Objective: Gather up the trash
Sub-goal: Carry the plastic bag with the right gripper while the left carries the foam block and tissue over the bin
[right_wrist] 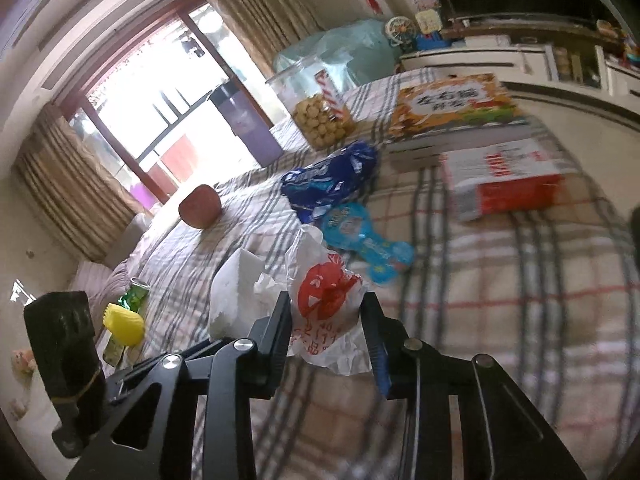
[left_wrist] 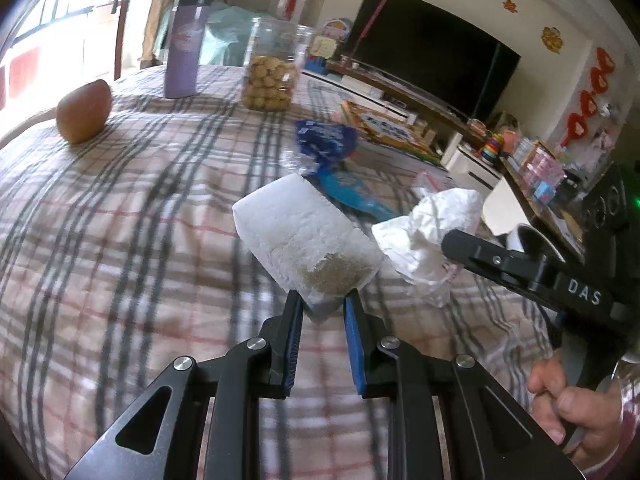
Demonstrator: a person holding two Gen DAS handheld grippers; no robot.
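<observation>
White foam block [left_wrist: 306,246] (perhaps touching) between hand-held gripper [left_wrist: 323,300]

A cloth [left_wrist: 120,240] in pale pink and white plaid with grey and red lines is filling the frame. At centre a white foam block [left_wrist: 304,236] is showing a brownish stain. Right of it, a white bag [right_wrist: 328,308] is bearing a red print. A dark blue wrapper [right_wrist: 332,178] and a light blue pack [right_wrist: 364,240] are lying above it. At upper left, a purple bottle [left_wrist: 182,52] is wearing a black cap, and a reddish-brown apple [left_wrist: 82,112] is sitting at left. Both black claws are showing blue pads [left_wrist: 294,344].
</observation>
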